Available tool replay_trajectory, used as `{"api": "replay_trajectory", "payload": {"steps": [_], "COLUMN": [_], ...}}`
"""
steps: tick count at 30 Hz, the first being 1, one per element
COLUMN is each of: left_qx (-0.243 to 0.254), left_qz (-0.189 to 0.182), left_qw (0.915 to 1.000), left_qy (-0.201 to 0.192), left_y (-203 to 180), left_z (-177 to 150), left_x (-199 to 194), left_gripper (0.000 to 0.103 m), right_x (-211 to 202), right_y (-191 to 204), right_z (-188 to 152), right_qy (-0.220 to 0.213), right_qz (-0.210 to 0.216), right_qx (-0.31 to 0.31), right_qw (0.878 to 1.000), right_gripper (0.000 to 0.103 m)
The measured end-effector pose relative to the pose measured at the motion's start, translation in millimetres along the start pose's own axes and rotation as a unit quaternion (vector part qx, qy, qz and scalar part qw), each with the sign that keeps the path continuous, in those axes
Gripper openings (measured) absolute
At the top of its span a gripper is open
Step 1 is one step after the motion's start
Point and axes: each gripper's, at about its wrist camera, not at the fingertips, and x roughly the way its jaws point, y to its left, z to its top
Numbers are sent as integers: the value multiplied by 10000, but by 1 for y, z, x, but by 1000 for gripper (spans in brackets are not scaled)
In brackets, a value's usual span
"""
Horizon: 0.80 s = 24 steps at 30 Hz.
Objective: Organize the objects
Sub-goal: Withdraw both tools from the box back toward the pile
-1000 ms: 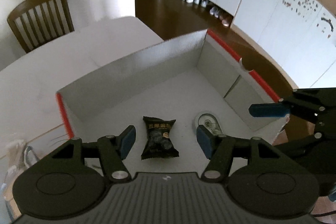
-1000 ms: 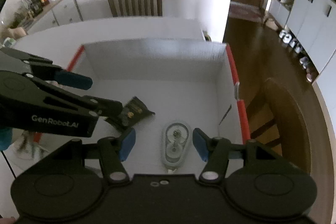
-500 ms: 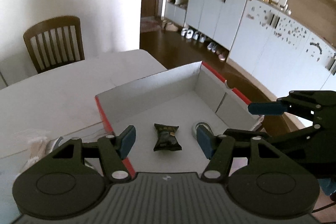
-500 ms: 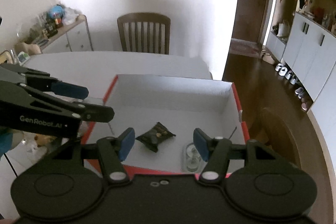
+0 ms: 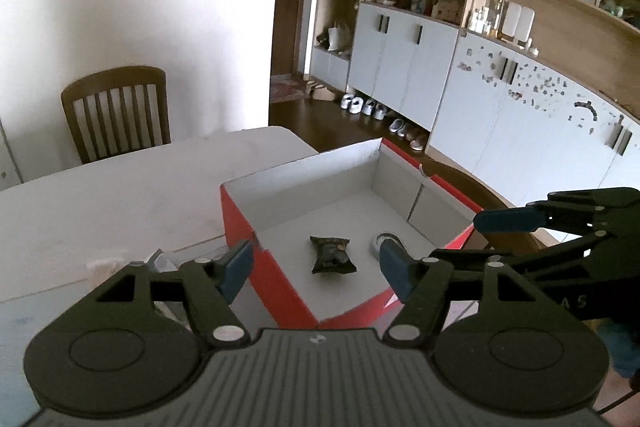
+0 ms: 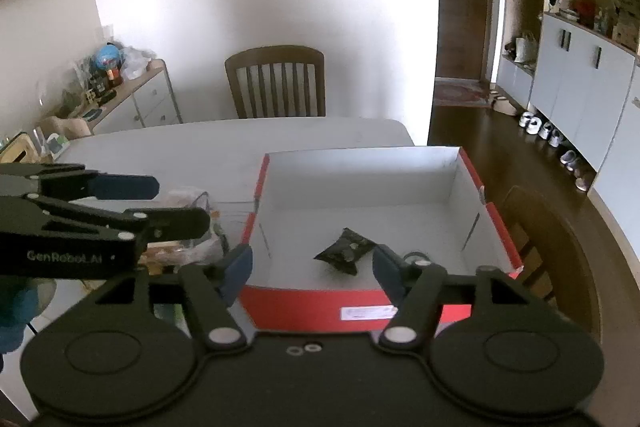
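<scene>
A red cardboard box [image 5: 280,287] [image 6: 360,301] with a white inside stands on the white table. On its floor lie a black snack packet [image 5: 331,254] [image 6: 346,250] and a white tape dispenser [image 5: 385,239] [image 6: 416,259], the latter partly hidden behind a fingertip. My left gripper [image 5: 316,265] hovers above the box's near corner, its jaws opening with nothing between them. My right gripper [image 6: 310,265] hangs over the box's near wall, jaws also opening and empty. Each gripper shows at the edge of the other's view.
Left of the box lie clear plastic bags with small items [image 6: 192,223] [image 5: 168,263]. A wooden chair [image 6: 276,83] stands at the table's far side, another chair [image 6: 536,239] right of the box. A sideboard with clutter [image 6: 104,87] stands at left.
Both grippers have pulled back and up out of the box, leaving the packet and the tape dispenser on its floor. Their jaws stand slightly wider.
</scene>
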Motion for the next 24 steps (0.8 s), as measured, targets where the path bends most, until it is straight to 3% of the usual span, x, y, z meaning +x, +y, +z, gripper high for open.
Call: {"api": "replay_trajectory", "payload": {"steps": [16, 22, 24], "left_qx": [-107, -219, -261], "left_qz": [-107, -157, -99], "left_qw": [9995, 9991, 9990], "left_qy": [-275, -313, -337], "left_y": [48, 73, 83], "left_z": [-36, -47, -51], "left_x": [-50, -62, -66], "left_gripper": [80, 92, 102], "right_x": [-16, -19, -19], "right_y": [70, 97, 105], "right_z": [-19, -21, -22], "right_qy": [-391, -484, -535], "right_qz": [-190, -130, -114], "right_qx": [-34, -132, -145], "right_qw": [9991, 9987, 9984], "right_gripper": [77, 83, 85]}}
